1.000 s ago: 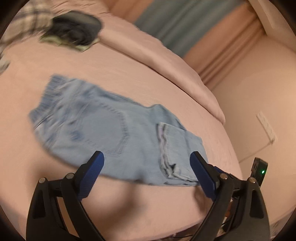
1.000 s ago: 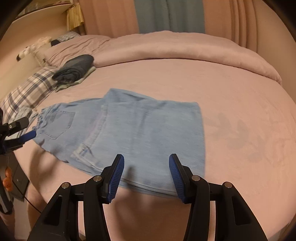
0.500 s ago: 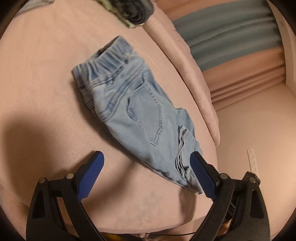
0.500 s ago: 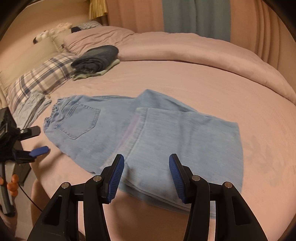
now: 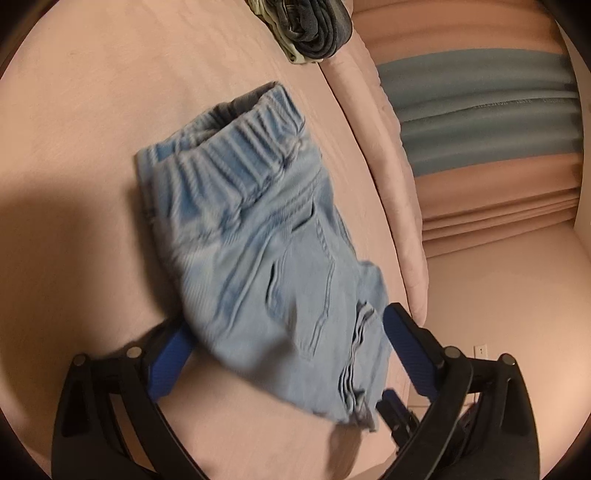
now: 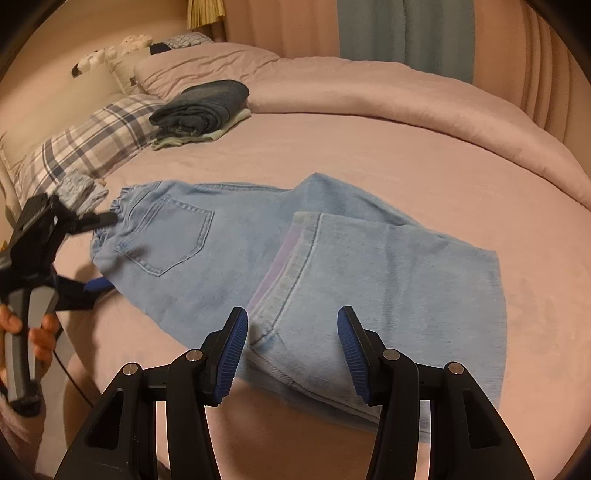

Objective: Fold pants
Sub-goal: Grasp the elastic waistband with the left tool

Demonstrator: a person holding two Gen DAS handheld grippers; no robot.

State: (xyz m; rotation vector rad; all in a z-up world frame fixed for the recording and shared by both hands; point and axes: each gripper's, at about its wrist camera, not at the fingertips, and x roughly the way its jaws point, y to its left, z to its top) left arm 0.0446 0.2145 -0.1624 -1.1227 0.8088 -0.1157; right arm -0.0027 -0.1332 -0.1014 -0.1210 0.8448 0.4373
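Observation:
Light blue jeans lie on the pink bed, legs folded back over themselves, waistband to the left. My left gripper is open, its jaws spanning the waist end of the jeans; one finger sits under the denim edge. It also shows in the right wrist view at the waistband, jaws spread. My right gripper is open and empty, just above the folded leg hems at the near edge.
A stack of folded dark clothes lies at the back left of the bed, also in the left wrist view. A plaid pillow and a rolled duvet border the bed. A cable hangs at the bed's left edge.
My left gripper has moved in onto the waist end of the jeans, jaws now around the denim. My right gripper has come closer to the folded hems.

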